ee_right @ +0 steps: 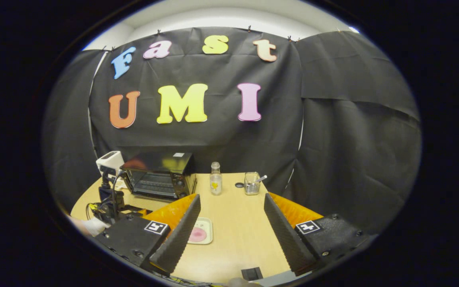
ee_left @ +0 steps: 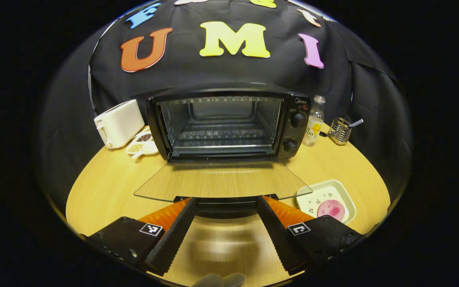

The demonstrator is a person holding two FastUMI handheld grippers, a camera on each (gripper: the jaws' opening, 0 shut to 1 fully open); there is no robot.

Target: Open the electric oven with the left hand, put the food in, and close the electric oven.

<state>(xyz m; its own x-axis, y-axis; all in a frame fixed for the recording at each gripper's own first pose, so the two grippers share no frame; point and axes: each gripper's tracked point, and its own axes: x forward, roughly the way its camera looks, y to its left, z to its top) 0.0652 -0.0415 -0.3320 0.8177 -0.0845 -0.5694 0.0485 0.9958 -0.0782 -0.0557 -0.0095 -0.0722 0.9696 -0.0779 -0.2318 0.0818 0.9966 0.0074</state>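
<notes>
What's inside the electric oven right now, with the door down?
Inside the electric oven a bare wire rack is visible, with no food on it. The pink food sits on its tray on the table. The oven's upper interior is too dim to judge.

Left gripper view low, close, facing oven (ee_left: 221, 123), right gripper view farther back, both sharing table (ee_right: 233, 223).
</notes>
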